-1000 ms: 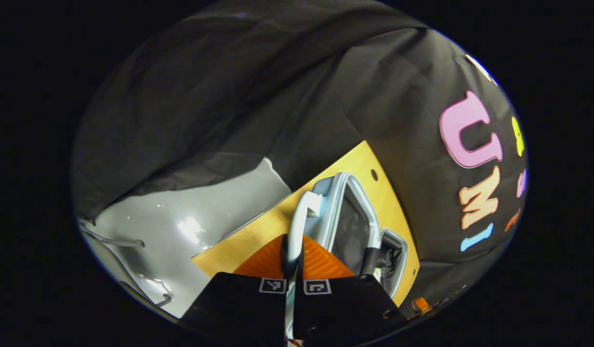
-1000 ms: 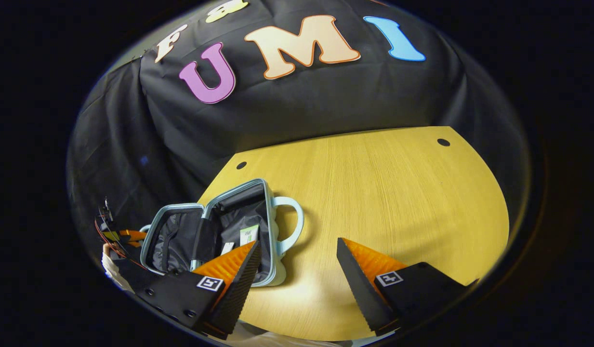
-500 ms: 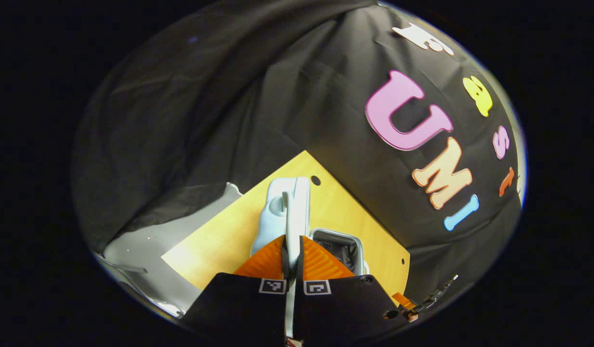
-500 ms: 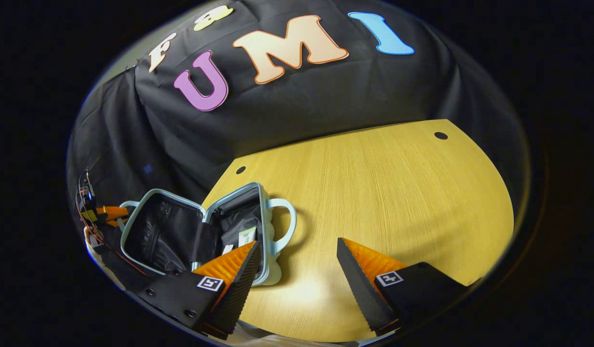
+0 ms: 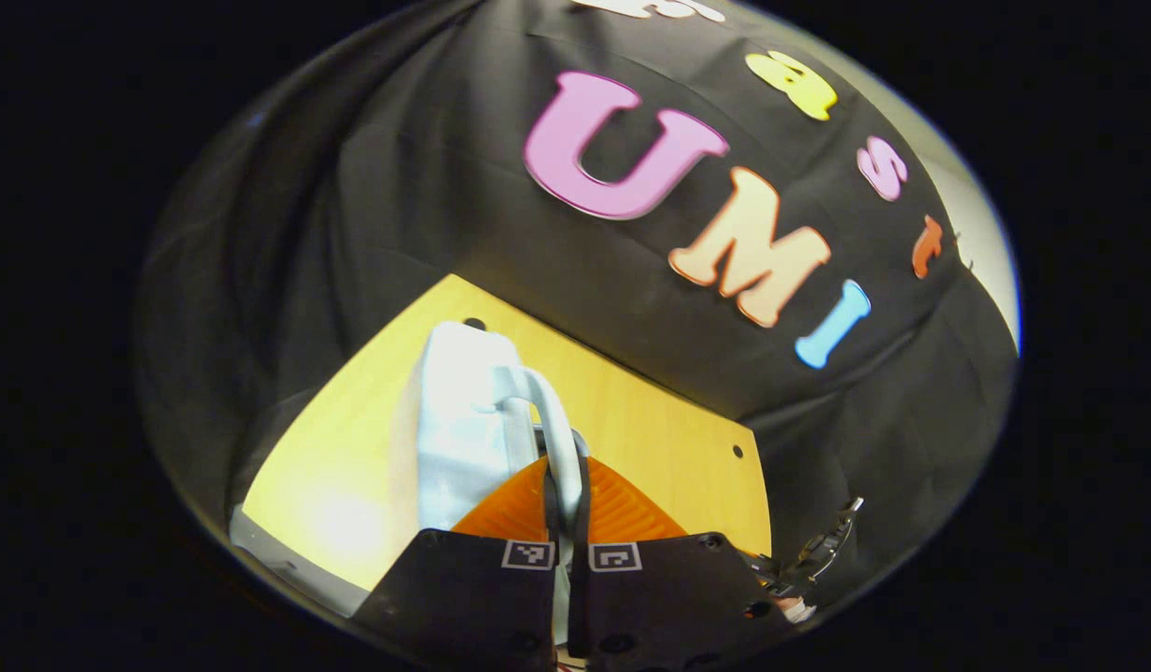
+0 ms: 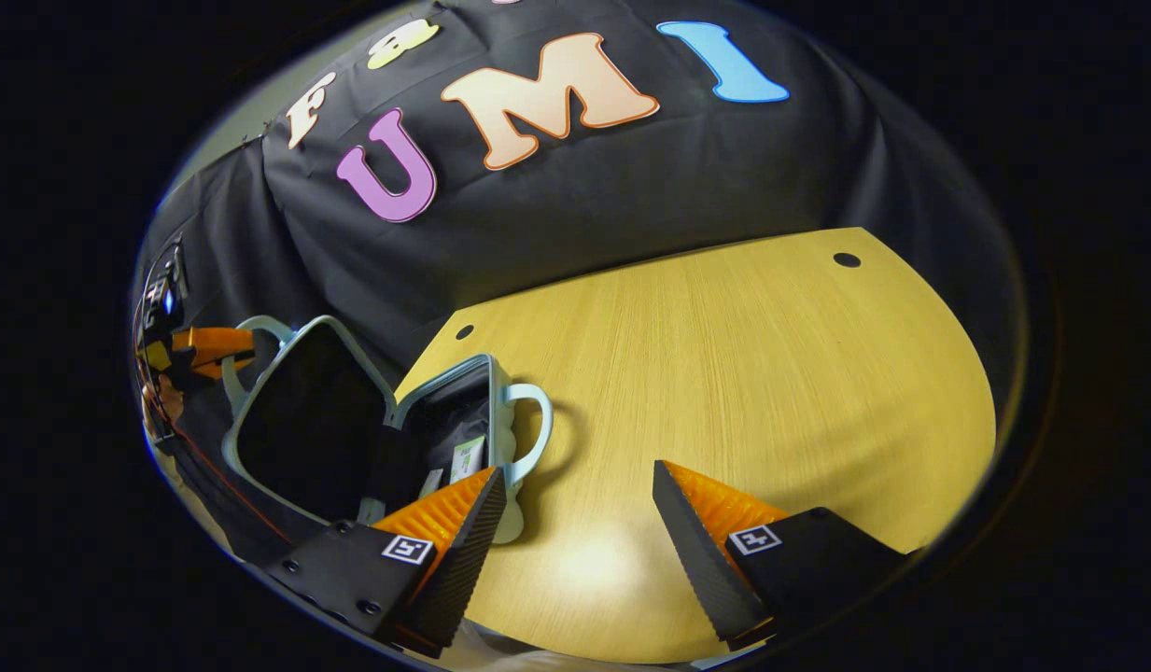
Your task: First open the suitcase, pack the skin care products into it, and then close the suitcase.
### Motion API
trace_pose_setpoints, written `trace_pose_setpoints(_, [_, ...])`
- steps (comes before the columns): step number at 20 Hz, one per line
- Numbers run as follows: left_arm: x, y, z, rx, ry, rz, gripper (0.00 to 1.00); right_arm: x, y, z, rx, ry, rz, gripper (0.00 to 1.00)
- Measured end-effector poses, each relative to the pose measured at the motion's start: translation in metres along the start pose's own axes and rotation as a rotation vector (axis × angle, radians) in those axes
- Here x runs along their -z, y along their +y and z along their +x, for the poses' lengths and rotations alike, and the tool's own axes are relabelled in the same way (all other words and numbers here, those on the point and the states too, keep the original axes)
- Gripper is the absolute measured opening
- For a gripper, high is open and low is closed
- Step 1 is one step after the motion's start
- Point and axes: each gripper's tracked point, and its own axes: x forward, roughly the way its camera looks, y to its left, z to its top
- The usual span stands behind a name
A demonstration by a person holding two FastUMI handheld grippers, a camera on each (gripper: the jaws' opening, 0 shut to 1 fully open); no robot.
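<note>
The left gripper was clamped on the lid handle of the suitcase, low left in the right gripper view, lid half raised. The right gripper hung open over the table. A slipping handle could drop the lid.

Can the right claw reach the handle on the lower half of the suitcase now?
Probably yes. The right claw is open, and bare table lies between it and that handle; nothing blocks the way.

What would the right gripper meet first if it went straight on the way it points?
Probably the bare wooden table; the right gripper is open, with the suitcase off to its left.
</note>
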Motion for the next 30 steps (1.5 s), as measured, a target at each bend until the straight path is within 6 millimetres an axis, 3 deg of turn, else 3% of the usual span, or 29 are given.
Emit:
trace_pose_setpoints(2, [0.018, -0.023, 0.02, 0.009, 0.049, 0.051, 0.0, -0.002, -0.009, -0.006, 0.0, -0.006, -0.002, 0.99])
trace_pose_setpoints(3, [0.025, -0.031, 0.036, 0.006, 0.07, 0.077, 0.0, -0.001, -0.015, -0.01, 0.003, -0.01, -0.001, 0.94])
trace_pose_setpoints(4, [0.034, -0.037, 0.049, -0.003, 0.084, 0.102, 0.0, -0.003, -0.021, -0.013, 0.01, -0.017, 0.004, 0.98])
trace_pose_setpoints(6, [0.048, -0.046, 0.071, -0.014, 0.118, 0.124, 0.0, -0.006, -0.029, -0.017, 0.015, -0.035, 0.02, 0.98])
trace_pose_setpoints(9, [0.068, -0.049, 0.097, -0.024, 0.179, 0.128, 0.0, -0.011, -0.04, -0.02, 0.019, -0.056, 0.053, 0.98])
trace_pose_setpoints(14, [0.119, -0.061, 0.151, -0.092, 0.299, 0.201, 0.0, -0.021, -0.052, -0.029, 0.013, -0.093, 0.086, 0.98])
trace_pose_setpoints(18, [0.155, -0.05, 0.186, -0.181, 0.381, 0.245, 0.0, -0.026, -0.073, -0.039, 0.035, -0.105, 0.085, 0.98])
trace_pose_setpoints(23, [0.175, -0.039, 0.198, -0.273, 0.461, 0.298, 0.04, -0.033, -0.103, -0.051, 0.063, -0.128, 0.096, 0.98])
trace_pose_setpoints(28, [0.178, -0.042, 0.197, -0.336, 0.45, 0.367, 0.13, -0.044, -0.119, -0.056, 0.066, -0.158, 0.103, 0.98])
trace_pose_setpoints(29, [0.176, -0.048, 0.189, -0.326, 0.447, 0.367, 0.2, -0.046, -0.119, -0.057, 0.059, -0.163, 0.106, 0.98])
trace_pose_setpoints(30, [0.176, -0.053, 0.18, -0.328, 0.441, 0.372, 0.4, -0.049, -0.12, -0.058, 0.048, -0.172, 0.111, 0.98])
